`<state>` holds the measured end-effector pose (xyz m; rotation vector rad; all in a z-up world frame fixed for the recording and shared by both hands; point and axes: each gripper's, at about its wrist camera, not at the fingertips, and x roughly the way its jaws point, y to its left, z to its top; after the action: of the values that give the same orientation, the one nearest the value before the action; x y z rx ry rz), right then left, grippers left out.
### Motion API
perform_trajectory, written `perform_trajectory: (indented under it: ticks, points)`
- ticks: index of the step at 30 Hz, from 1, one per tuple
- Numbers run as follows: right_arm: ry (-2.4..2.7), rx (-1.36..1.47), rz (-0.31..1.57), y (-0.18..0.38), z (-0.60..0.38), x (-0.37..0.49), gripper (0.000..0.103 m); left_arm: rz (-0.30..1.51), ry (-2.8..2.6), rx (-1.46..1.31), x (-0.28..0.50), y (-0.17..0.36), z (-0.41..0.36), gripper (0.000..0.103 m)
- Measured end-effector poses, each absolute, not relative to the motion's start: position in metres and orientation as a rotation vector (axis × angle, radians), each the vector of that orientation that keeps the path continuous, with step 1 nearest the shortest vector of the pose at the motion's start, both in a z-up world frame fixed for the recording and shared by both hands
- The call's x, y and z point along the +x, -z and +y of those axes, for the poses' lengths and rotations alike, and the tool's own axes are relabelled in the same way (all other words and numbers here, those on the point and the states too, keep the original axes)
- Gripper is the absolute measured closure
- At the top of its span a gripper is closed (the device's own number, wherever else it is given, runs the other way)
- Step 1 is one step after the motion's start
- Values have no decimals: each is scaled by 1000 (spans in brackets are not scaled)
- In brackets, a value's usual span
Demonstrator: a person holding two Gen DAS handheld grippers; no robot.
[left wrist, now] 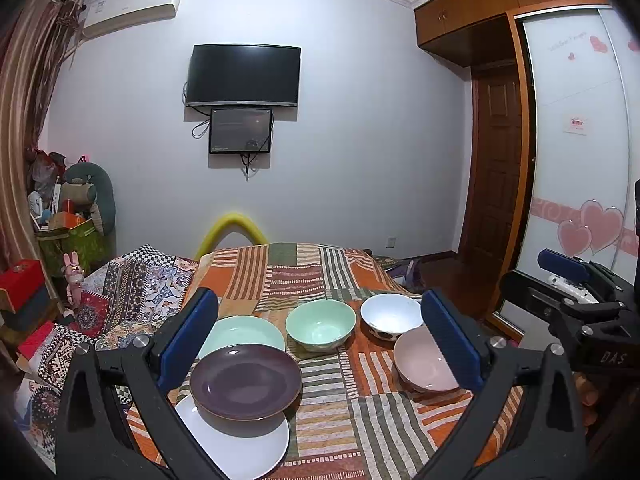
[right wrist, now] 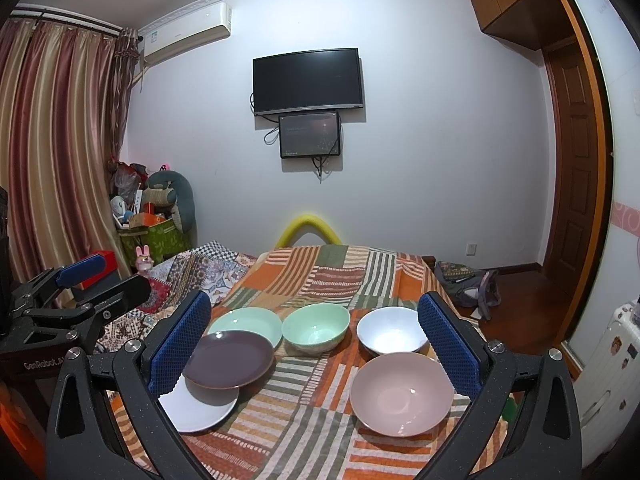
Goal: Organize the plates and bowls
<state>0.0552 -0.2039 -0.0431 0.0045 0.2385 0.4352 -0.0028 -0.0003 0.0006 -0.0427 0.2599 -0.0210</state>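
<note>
Seemingly the sorting had barely begun: both the left gripper (left wrist: 320,336) and the right gripper (right wrist: 314,340) hovered with jaws wide apart and empty above the patchwork cloth (right wrist: 320,432), where a purple plate (left wrist: 245,382) overlapped a white plate (left wrist: 248,448) and a green plate (left wrist: 244,330) on the left, with a green bowl (left wrist: 321,325), white bowl (left wrist: 390,314) and pink bowl (left wrist: 424,364) to the right. The next move probably called for closing on a rim to stack like with like. Only the right view showed the pink bowl whole; the left hid part behind a finger.

Glossy glazed purple plate (left wrist: 245,381), glossy pink bowl (right wrist: 401,394), woven striped cloth (right wrist: 304,436), textured blue claw pads (right wrist: 448,344)
</note>
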Motion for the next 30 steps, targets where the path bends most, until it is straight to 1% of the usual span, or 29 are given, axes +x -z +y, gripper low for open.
perform_trajectory:
  ticks: [20, 30]
  points:
    - [-439, 1, 240, 41, -203, 55, 0, 259, 23, -51, -4, -1, 6, 0]
    - [-451, 0, 275, 49, -193, 65, 0, 284, 19, -62, 3, 9, 24, 0]
